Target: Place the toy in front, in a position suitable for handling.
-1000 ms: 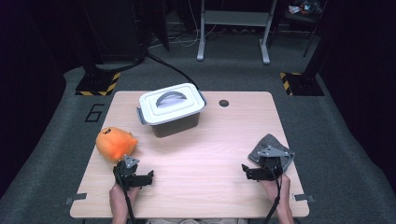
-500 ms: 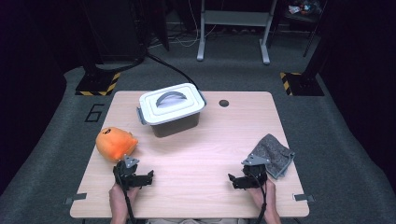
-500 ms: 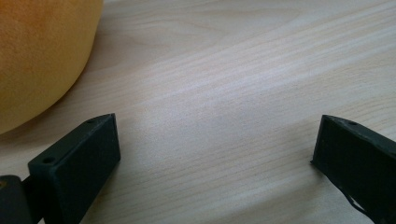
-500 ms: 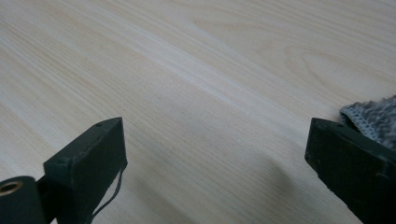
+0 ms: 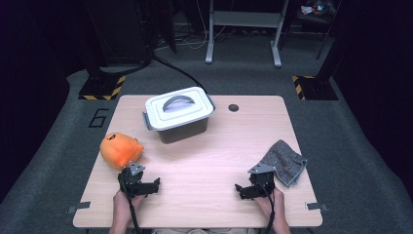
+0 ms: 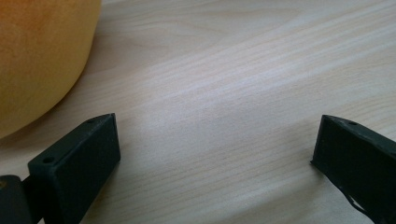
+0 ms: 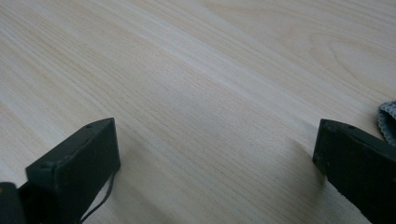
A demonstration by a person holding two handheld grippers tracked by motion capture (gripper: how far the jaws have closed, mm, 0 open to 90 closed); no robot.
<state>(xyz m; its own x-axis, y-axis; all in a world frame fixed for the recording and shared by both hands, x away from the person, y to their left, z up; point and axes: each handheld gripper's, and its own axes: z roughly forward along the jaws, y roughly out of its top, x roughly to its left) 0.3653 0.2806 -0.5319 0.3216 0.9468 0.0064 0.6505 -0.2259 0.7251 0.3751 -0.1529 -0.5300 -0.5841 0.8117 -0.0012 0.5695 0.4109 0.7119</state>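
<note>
An orange plush toy (image 5: 121, 150) lies at the table's left, and its flank (image 6: 37, 56) shows close by in the left gripper view. My left gripper (image 5: 155, 185) rests low on the wood just in front of the toy; the gripper (image 6: 215, 126) is open with bare table between its jaws. A grey cloth (image 5: 284, 162) lies crumpled at the right edge. My right gripper (image 5: 238, 191) sits beside the cloth's near-left corner and points left. This gripper (image 7: 215, 126) is open; its jaws have just been opening with nothing between them. A cloth edge (image 7: 388, 119) shows past one jaw.
A dark box with a white handled lid (image 5: 178, 113) stands at the back middle of the wooden table (image 5: 209, 161). A small round hole (image 5: 233, 107) lies in the tabletop behind it. Metal stands and cables are on the floor beyond.
My right gripper has come off the grey cloth, moving left and down toward the near edge. The cloth stays lying on the table. The left gripper has not moved.
</note>
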